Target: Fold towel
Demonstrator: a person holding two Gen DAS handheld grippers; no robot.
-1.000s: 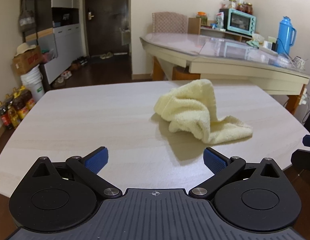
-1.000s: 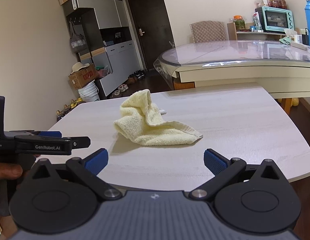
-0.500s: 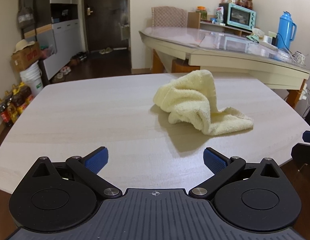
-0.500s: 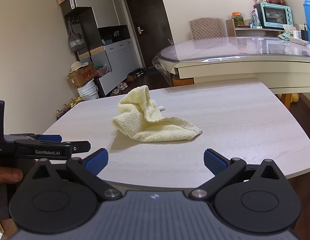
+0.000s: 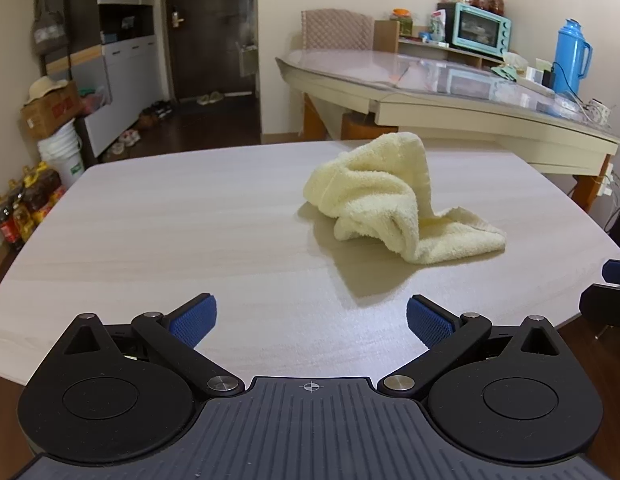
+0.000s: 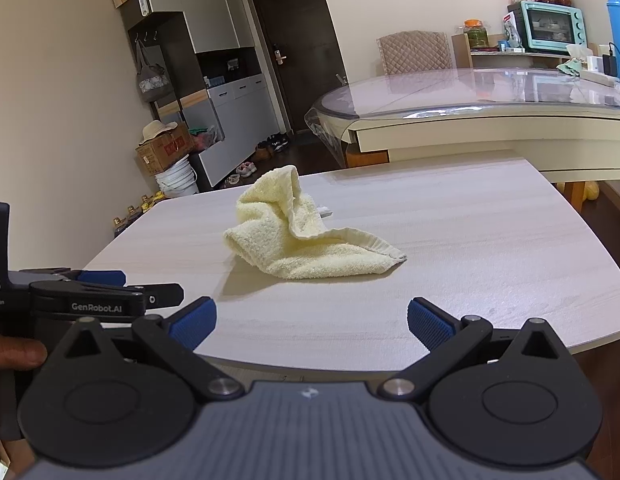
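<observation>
- Approach step — towel (image 5: 394, 200) lies crumpled (unfolded) on the table (image 5: 169, 220).
- Left gripper (image 5: 312, 318) and right gripper (image 6: 312, 318): fingers spread wide, empty.
- Next, probably: find corners.

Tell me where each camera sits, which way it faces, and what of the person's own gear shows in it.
Left wrist: on the left gripper, jaws open, facing forward over the table at the crumpled towel; the right gripper's edge shows at far right.
Right wrist: on the right gripper, jaws open, facing the towel from nearer the table's right side; the left gripper and a finger show at left.
Shared: towel, table, glass-topped table, oven.
</observation>
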